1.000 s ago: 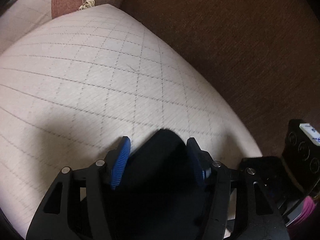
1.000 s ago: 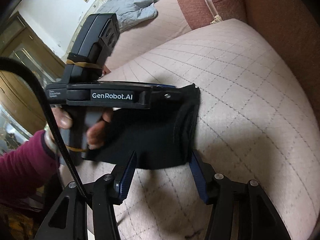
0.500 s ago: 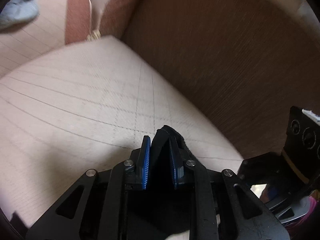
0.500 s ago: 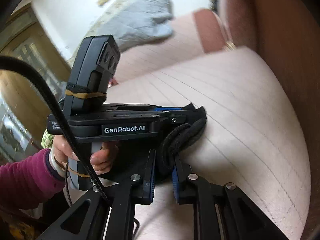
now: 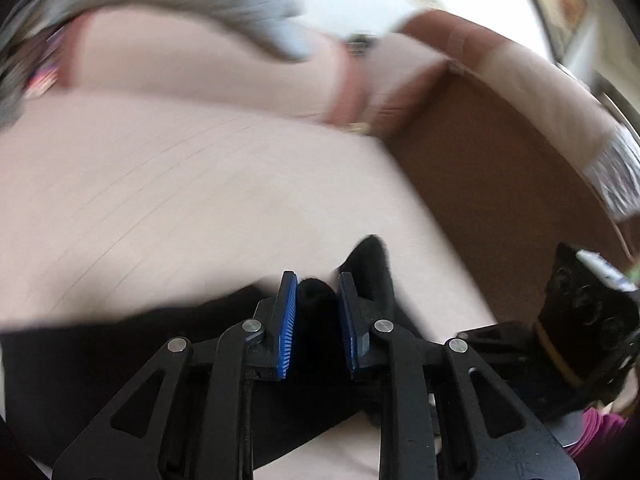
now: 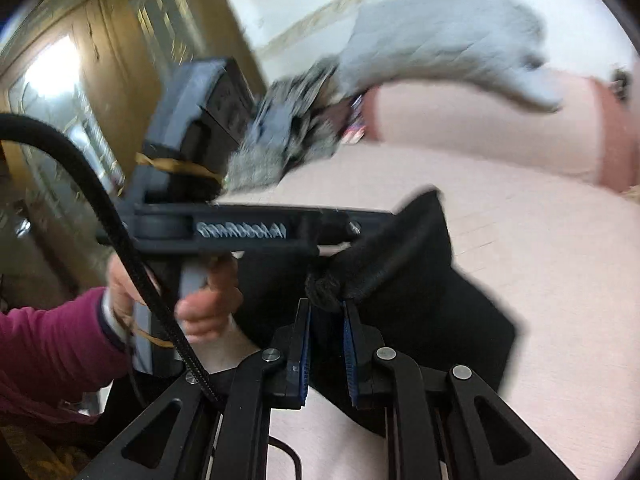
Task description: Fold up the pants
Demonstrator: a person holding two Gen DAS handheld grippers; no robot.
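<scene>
Gripping black pants (image 5: 120,360) from both sides, we hold a two-finger tool in each hand above a pale pink quilted cushion (image 5: 200,184). Our left gripper (image 5: 318,300) has its blue-padded fingers (image 5: 287,320) drawn close together, pinching a thick rolled edge of the dark fabric between them. More of the cloth spreads beneath and to the left of that tool, with one corner poking up just past the right finger.

From the right wrist camera, our right gripper (image 6: 326,320) is likewise nearly closed, its blue pads (image 6: 305,344) clamped on a bunched, ribbed fold of the pants (image 6: 420,288). The fabric hangs and drapes rightward over the cushion (image 6: 560,280), one corner pointing up. Just beyond it, the left gripper (image 6: 352,226) crosses the view sideways, its tip buried in the same fabric, close to our right fingertips. A hand (image 6: 200,300) in a magenta sleeve (image 6: 52,344) grasps its handle.

Behind lie a grey quilted cloth (image 6: 440,40), a brown sofa back (image 5: 500,180) and wooden doors (image 6: 100,60). Both views are motion-blurred.
</scene>
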